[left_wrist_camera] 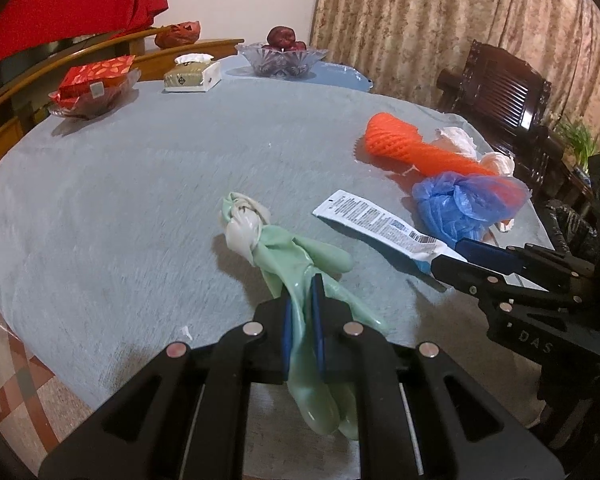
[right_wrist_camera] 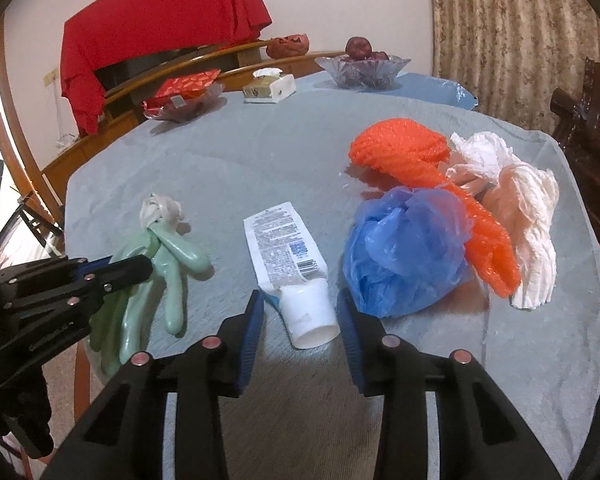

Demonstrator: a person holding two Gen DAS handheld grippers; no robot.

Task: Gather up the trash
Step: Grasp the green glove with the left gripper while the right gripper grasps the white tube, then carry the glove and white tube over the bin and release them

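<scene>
Grey-blue tablecloth [right_wrist_camera: 260, 152], beige curtains [left_wrist_camera: 440, 20]

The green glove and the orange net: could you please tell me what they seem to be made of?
Glove: likely rubber or latex, glossy; it shows wet-looking highlights and limp fingers. Net: probably foam mesh, matte, with an open lattice texture.

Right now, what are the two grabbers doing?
Left gripper: shut on the green glove.
Right gripper: open, its fingers on either side of the tube, not squeezing.
</scene>
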